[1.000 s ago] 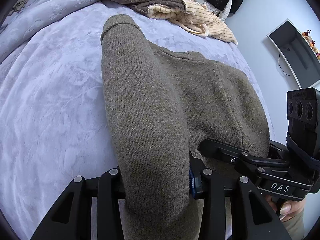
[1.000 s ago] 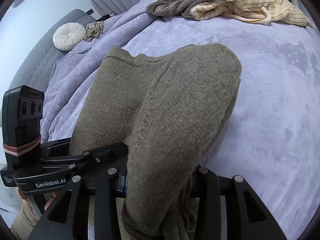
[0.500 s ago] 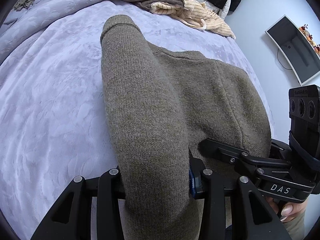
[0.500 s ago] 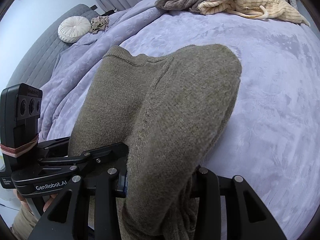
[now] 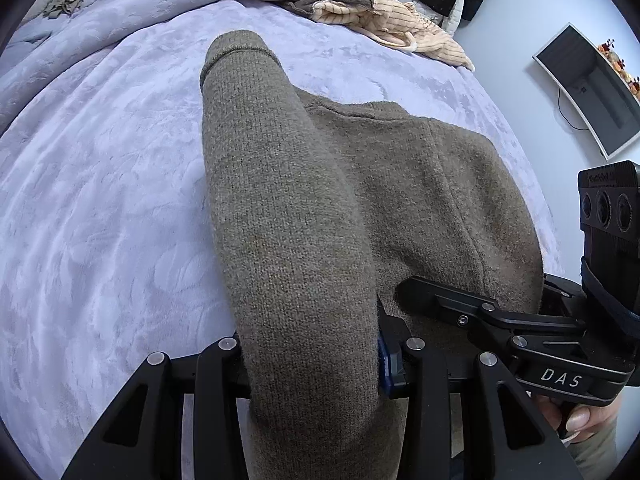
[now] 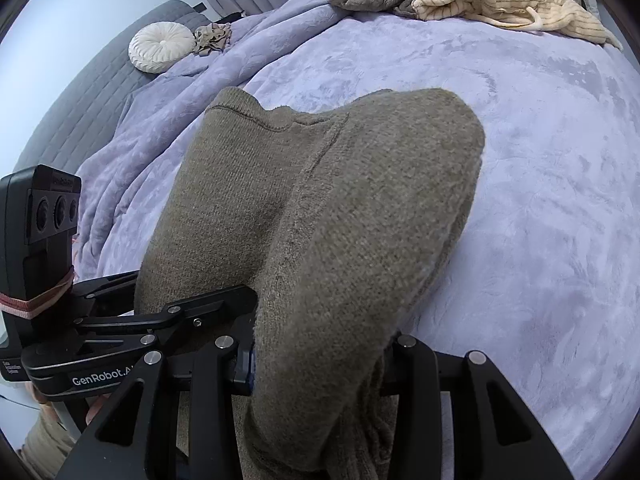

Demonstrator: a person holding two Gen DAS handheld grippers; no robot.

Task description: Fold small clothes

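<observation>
An olive-brown knit sweater (image 5: 400, 184) lies on the lavender bedspread (image 5: 100, 200). My left gripper (image 5: 312, 356) is shut on a fold of the sweater, with the sleeve (image 5: 264, 160) draped forward over it. My right gripper (image 6: 320, 360) is shut on the sweater's other side (image 6: 360, 200), which bulges up over its fingers. Each gripper shows in the other's view: the right one (image 5: 500, 320) and the left one (image 6: 132, 320). The fingertips are hidden under the knit.
A pile of striped cream and brown clothes (image 5: 352, 4) lies at the far end of the bed. A round white cushion (image 6: 160, 50) and a small crumpled cloth (image 6: 214, 38) sit by the grey headboard (image 6: 80, 112). A monitor (image 5: 588, 88) stands to the right.
Both grippers keep their hold on the sweater and have shifted slightly; the clothes pile sits a little farther right in both views. The sweater's shape is unchanged.
</observation>
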